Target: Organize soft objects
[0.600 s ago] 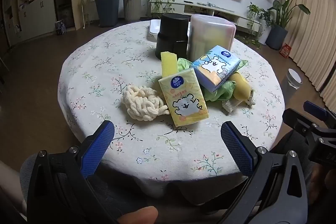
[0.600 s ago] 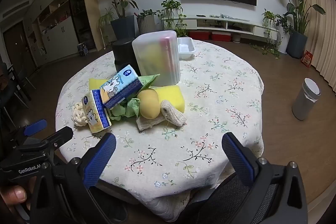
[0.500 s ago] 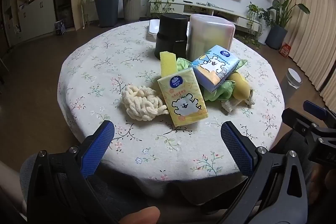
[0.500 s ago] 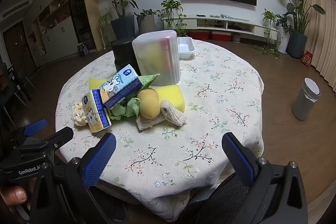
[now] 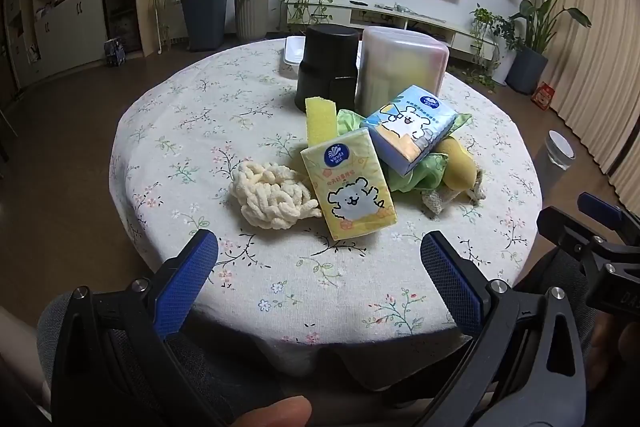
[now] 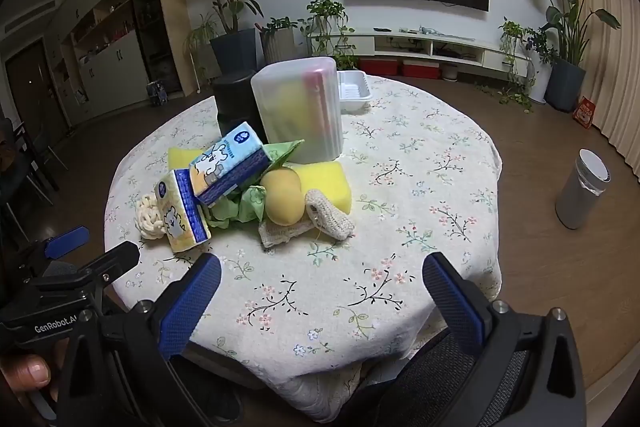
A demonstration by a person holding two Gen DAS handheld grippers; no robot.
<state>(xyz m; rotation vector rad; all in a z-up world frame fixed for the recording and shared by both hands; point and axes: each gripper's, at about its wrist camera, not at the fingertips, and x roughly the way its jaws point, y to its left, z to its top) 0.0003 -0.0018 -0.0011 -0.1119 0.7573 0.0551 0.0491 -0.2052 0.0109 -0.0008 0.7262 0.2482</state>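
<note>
A pile of soft things lies mid-table: a cream yarn bundle [image 5: 272, 195], a yellow tissue pack [image 5: 349, 184], a blue tissue pack [image 5: 409, 129] on top of green cloth [image 5: 420, 173], a yellow sponge [image 6: 326, 183], a yellow oval sponge [image 6: 283, 196] and a beige loofah pad [image 6: 328, 215]. My left gripper [image 5: 319, 259] is open and empty near the table's front edge, short of the yellow pack. My right gripper [image 6: 321, 285] is open and empty at the front edge, short of the loofah.
A frosted lidded container [image 6: 300, 111] with things inside and a black canister [image 5: 328, 67] stand behind the pile, with a white tray [image 6: 353, 91] farther back. The round table [image 6: 420, 187] has a floral cloth. A grey bin [image 6: 582, 195] stands on the floor at right.
</note>
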